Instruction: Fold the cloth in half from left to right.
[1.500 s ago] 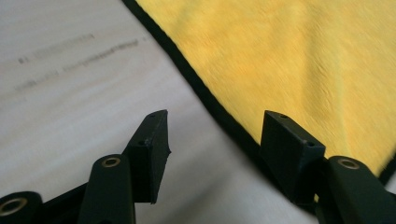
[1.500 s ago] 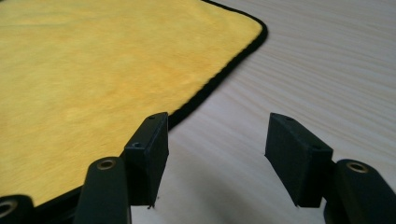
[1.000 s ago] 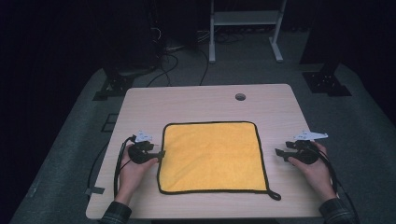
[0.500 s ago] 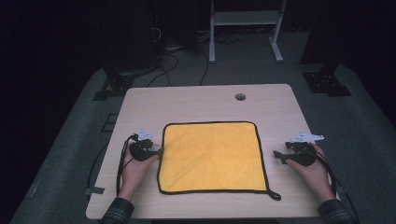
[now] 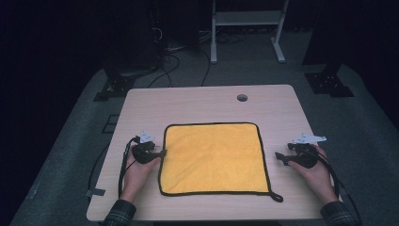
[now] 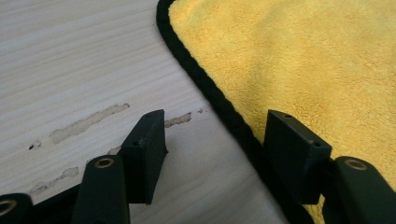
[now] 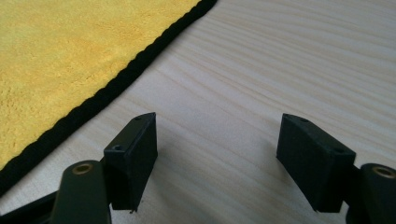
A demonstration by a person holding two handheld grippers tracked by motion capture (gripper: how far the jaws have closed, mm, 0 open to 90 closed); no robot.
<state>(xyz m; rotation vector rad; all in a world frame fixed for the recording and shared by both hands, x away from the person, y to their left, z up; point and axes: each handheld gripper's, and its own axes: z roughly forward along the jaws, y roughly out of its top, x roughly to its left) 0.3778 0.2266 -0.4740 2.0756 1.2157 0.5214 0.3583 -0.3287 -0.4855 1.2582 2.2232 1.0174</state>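
The yellow cloth (image 5: 214,157) lay flat in the middle of the table (image 5: 207,101), with its black border all around and a small loop (image 5: 276,197) at the near right corner. The work in hand seemed to be to take the cloth by its two side edges.

The main risk, in my judgement, was on the left. The left gripper (image 6: 217,140) had its jaws apart and already across the border (image 6: 210,91): one jaw stood over the bare wood, the other over the yellow pile. If it closed too high, it could catch only the border cord and slip off; if it pushed forward first, it could wrinkle the edge. The right gripper (image 7: 217,140) was also open, but both its jaws stood over bare table, just beside the cloth edge (image 7: 116,81). If both closed now, only one side would be held, and a lift would pull the cloth crooked.

In the high view, the left hand (image 5: 139,172) rested low at the left edge of the cloth, its gripper pointing inward. The right hand (image 5: 315,174) lay a little apart from the right edge, also pointing inward.
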